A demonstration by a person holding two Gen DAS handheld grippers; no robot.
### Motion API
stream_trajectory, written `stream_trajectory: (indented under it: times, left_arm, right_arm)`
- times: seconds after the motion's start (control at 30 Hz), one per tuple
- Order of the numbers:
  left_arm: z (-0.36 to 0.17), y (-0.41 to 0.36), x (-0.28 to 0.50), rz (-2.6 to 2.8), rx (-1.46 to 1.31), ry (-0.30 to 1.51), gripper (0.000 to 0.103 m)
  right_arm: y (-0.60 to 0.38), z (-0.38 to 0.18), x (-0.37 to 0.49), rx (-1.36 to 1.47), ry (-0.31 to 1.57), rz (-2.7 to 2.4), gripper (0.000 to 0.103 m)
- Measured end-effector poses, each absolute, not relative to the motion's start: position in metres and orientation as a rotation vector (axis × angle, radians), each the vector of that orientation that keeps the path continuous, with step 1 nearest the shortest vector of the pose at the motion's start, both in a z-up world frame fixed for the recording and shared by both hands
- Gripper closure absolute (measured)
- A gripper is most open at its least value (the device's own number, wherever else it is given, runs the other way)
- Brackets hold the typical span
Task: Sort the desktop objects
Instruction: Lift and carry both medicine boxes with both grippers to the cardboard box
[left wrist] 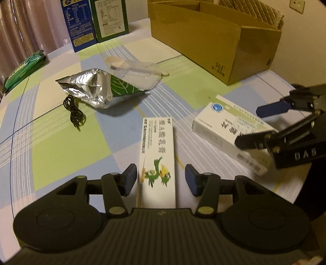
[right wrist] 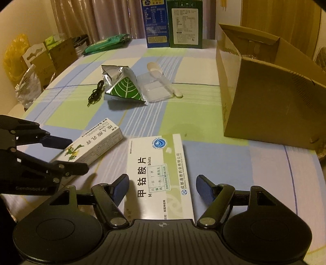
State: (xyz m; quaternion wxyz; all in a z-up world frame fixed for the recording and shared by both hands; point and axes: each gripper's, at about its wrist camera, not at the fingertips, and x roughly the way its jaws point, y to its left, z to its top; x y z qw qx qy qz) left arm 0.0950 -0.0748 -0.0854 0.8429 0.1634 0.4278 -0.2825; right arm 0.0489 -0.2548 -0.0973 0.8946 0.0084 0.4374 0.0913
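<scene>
A long white ointment box (left wrist: 156,161) with a green bird print lies on the checked tablecloth between the fingers of my open left gripper (left wrist: 161,180); it also shows in the right wrist view (right wrist: 91,145). A wider white tablet box (right wrist: 159,175) lies between the fingers of my open right gripper (right wrist: 162,188); it shows at the right in the left wrist view (left wrist: 228,130). Neither box is clamped; gaps show beside the pads. A torn foil pouch (left wrist: 97,87) with a green leaf print, a black cable (left wrist: 74,113) and a clear plastic tray (left wrist: 140,75) with a spoon lie further back.
An open cardboard box (left wrist: 216,40) stands at the back right, also in the right wrist view (right wrist: 271,95). Two upright cartons, blue (left wrist: 80,22) and green (left wrist: 111,18), stand at the far edge. A green packet (left wrist: 24,69) lies far left. Bags and boxes (right wrist: 36,63) sit beyond the table's left edge.
</scene>
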Motion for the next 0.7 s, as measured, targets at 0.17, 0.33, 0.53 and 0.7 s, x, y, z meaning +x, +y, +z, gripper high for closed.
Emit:
stream_trajectory:
  times: [0.17,0.33,0.53,0.7]
  left_arm:
    - [-0.087,-0.077,0.1,-0.59,0.328,0.892,0.057]
    - [-0.089,-0.075,0.101,-0.585,0.31,0.882,0.057]
    - [-0.093,-0.077,0.1,-0.584,0.318,0.876,0.057]
    - [-0.097,-0.078,0.1,-0.578,0.313,0.888,0.061]
  right_arm:
    - [-0.248,-0.101,0.052,-0.007,0.899,0.225,0.027]
    - [-0.241,-0.11,0.054,-0.037,0.91,0.231,0.027]
    - [-0.241,-0.115,0.058,-0.025,0.924,0.213,0.027]
    - [-0.242,-0.116,0.059,-0.022,0.923,0.203,0.03]
